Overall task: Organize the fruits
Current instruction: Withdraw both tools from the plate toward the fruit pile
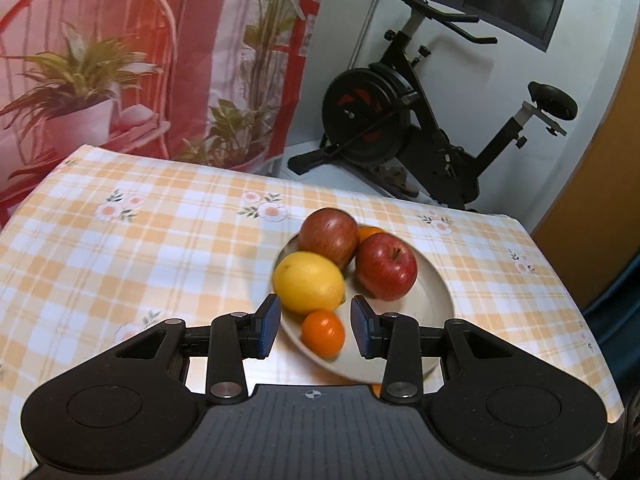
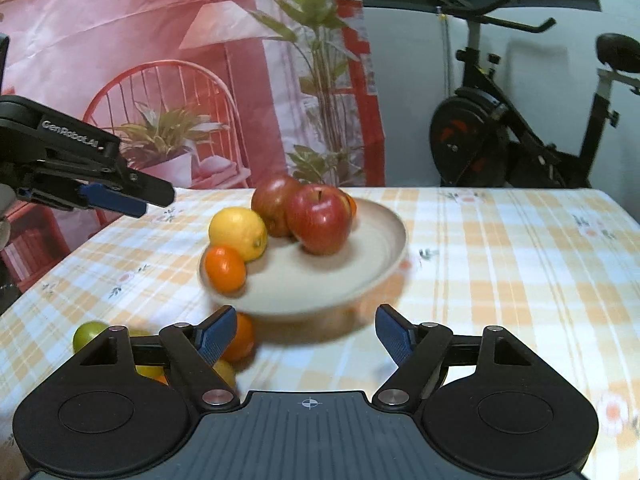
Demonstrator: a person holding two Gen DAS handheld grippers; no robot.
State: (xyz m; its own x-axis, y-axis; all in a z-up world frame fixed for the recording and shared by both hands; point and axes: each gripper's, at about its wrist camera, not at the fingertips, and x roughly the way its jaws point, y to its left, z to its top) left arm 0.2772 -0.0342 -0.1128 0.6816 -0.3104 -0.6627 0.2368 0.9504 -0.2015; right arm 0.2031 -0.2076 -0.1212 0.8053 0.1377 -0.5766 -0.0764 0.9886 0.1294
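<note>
Glossy red apple (image 2: 319, 218), matt, perhaps ceramic plate (image 2: 384, 240), checked cloth tablecloth (image 2: 500, 264).

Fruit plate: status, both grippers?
Left gripper open, empty, above plate. Right gripper open, empty. Loose orange, green fruit on cloth.

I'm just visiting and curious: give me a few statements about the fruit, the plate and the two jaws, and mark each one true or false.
1. Two red apples sit on the plate. True.
2. The lemon lies on the tablecloth, away from the plate. False: it rests on the plate, beside the small orange.
3. The left gripper is clamped on the lemon. False: its jaws are open and hold nothing.
4. Some fruit still lies on the checked tablecloth, including a green fruit. True.
5. The right gripper has its jaws open. True.
6. The plate is bright blue. False: it is cream-coloured.
</note>
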